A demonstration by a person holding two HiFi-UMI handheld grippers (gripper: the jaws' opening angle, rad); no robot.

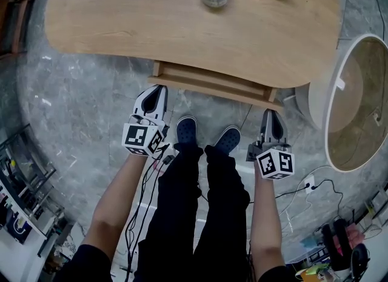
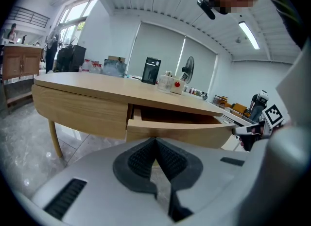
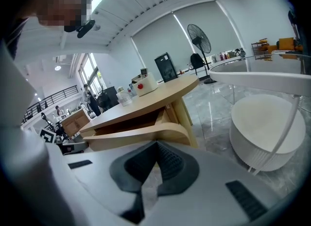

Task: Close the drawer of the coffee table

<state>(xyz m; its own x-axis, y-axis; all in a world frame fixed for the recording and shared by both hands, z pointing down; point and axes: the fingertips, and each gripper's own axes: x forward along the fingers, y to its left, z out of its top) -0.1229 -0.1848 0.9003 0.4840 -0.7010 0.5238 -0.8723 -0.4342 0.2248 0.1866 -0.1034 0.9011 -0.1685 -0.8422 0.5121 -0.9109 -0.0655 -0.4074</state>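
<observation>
The shallow pale wooden drawer [image 1: 212,83] stands partly pulled out from under the pale oval wooden bench [image 1: 151,26], its curved front directly ahead of both tools. The left hand-held gripper [image 1: 156,93] has its tip just short of the drawer front's left end. The right hand-held gripper [image 1: 270,118] hangs just short of the right end. In the left gripper view the 2 dark ribbed pads of the left hand-held gripper [image 2: 155,140] meet at the tip with nothing between them, and the drawer front [image 2: 180,131] fills the space just beyond. The right hand-held gripper [image 3: 156,145] is likewise pressed together and empty, with the drawer front [image 3: 141,135] ahead of it and a little to its left.

The closing push looks about to begin. It would likely go best with both closed tips set flat on the front, 1 near each end, pushing evenly and straight in so the drawer does not skew on its runners. Ease off as the front comes flush with the apron.
</observation>
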